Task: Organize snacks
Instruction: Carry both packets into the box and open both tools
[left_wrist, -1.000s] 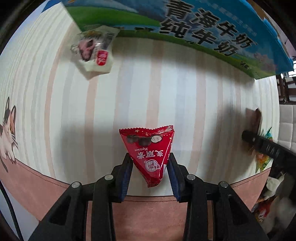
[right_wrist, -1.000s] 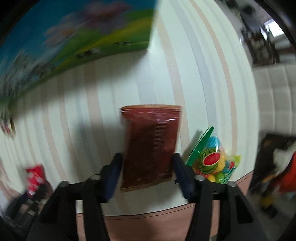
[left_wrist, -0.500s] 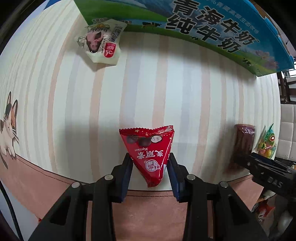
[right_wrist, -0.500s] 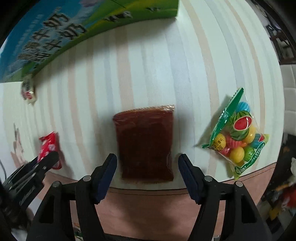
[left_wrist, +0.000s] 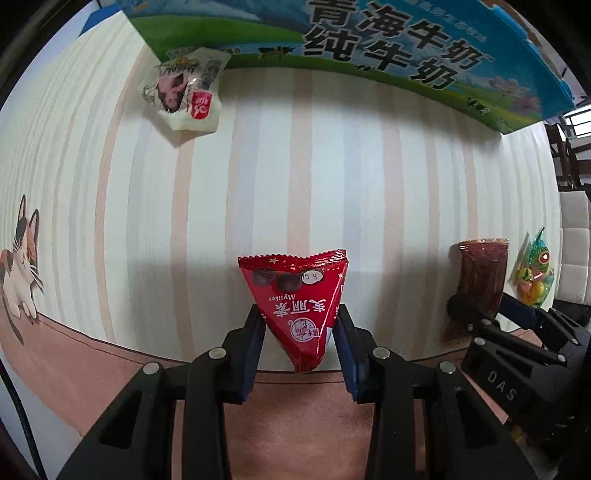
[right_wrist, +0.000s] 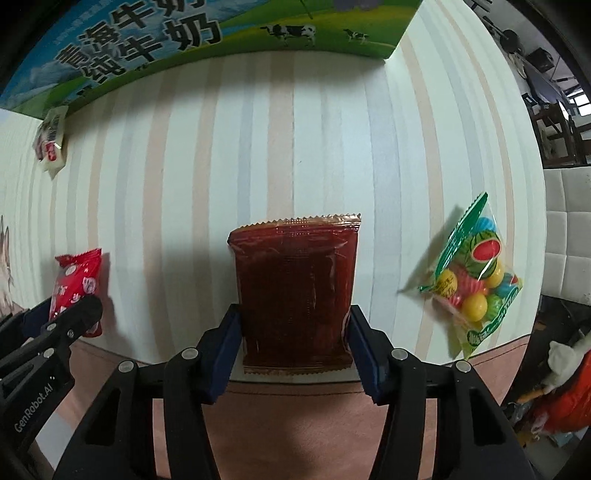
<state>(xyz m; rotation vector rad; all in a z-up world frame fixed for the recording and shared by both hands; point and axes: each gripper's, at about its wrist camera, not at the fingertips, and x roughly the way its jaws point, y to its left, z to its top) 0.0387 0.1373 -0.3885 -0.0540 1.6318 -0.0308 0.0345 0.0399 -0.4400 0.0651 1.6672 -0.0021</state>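
both packets looked light, soft and crinkly, so low side pinches suited them: left gripper (left_wrist: 300, 341) was clamped on the red triangle pack (left_wrist: 295, 299) near the mat's front edge, right gripper (right_wrist: 293, 345) had just closed onto the flat dark-red packet (right_wrist: 295, 291)

Striped tablecloth (right_wrist: 295, 129) carries milk carton box (right_wrist: 221, 29), white snack packet (left_wrist: 186, 94), candy bag (right_wrist: 476, 273)

Both tongs point straight down. The left tongs (left_wrist: 299, 332) are clamped on a red packet (left_wrist: 297, 295); the right tongs (right_wrist: 293, 334), jaws just closing, press a dark pouch (right_wrist: 295, 291).
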